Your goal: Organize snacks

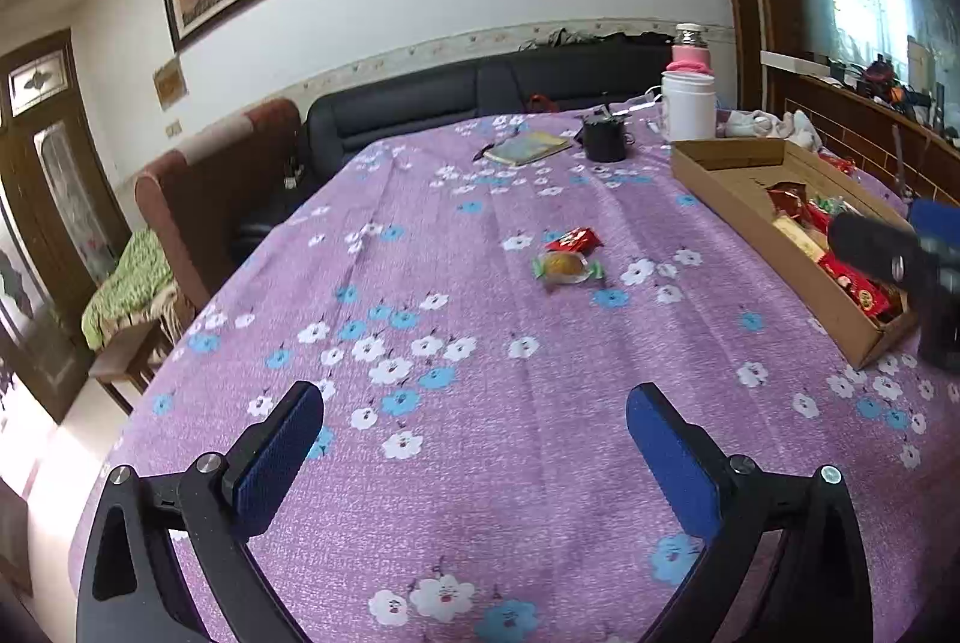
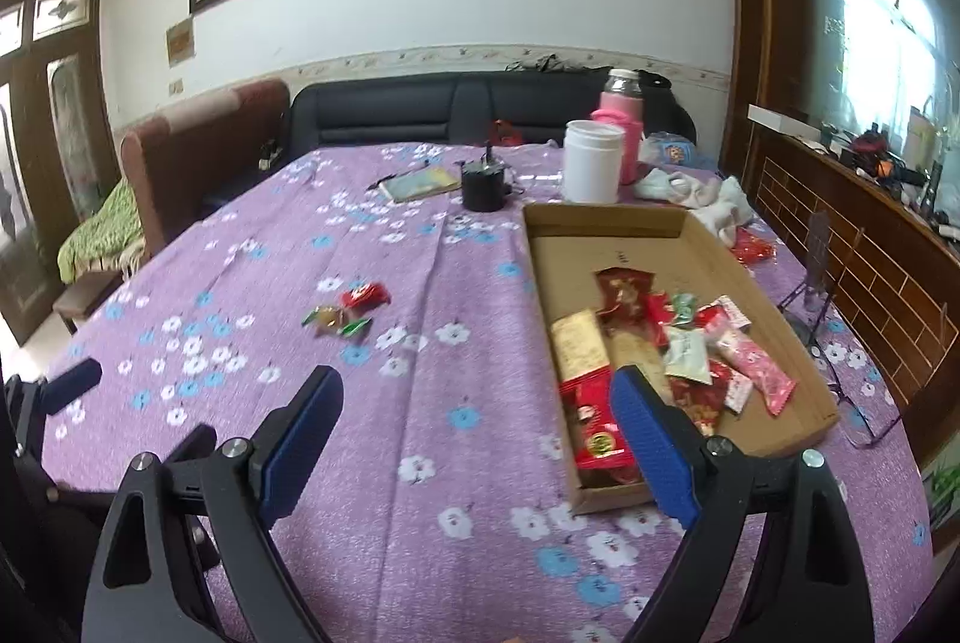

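Two loose snacks, a red wrapped bar (image 1: 573,239) and a yellow candy with green twisted ends (image 1: 567,268), are seen touching each other mid-desk, left of the cardboard tray (image 2: 606,217) already holding wrapped snacks. Both the left gripper (image 1: 474,433) and the right gripper (image 2: 477,418) are held wide open, empty. One piece should be approached low, fingers straddling its wrapper so the neighbour is not dragged.

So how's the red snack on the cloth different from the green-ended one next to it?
The red snack is a solid red opaque packet; the green-ended candy has a yellowish middle with twisted green ends. The red snack lies farther from both grippers, the green-ended candy nearer. Both lie loose on the purple tablecloth, close together, outside the cardboard tray, untouched by either gripper.
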A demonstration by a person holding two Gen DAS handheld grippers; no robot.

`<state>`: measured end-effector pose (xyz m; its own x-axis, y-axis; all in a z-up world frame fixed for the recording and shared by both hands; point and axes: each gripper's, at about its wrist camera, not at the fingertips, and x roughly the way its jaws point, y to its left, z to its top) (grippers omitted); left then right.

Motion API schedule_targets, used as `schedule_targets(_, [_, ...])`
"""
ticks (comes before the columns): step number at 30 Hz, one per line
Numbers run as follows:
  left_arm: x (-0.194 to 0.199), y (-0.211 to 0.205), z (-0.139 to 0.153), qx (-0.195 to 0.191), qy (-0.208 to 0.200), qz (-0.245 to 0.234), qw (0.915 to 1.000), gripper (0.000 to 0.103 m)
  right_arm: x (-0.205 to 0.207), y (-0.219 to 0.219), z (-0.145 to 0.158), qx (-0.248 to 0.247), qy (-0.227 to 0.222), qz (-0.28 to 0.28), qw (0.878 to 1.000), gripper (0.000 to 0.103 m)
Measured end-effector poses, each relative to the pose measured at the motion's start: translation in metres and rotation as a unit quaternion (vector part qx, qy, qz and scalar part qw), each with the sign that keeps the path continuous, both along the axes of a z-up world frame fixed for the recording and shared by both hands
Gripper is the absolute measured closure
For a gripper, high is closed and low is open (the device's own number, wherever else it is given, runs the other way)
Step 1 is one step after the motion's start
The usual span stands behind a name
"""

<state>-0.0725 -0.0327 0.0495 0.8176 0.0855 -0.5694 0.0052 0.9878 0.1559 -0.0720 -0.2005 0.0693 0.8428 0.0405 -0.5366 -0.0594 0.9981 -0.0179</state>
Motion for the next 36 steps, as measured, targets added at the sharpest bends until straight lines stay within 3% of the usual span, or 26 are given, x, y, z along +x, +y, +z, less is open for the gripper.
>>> schedule_targets(13, [0.016,0.018,-0.006,-0.041,0.041,0.018,0.9982,0.001,0.015,0.019,-0.019,-0.013,0.033,0.011,0.999,0.013])
schedule_targets(36, [0.017,0.018,-0.007,-0.037,0.046,0.022,0.998,0.001,0.024,0.025,-0.029,-0.013,0.051,0.013,0.999,0.013])
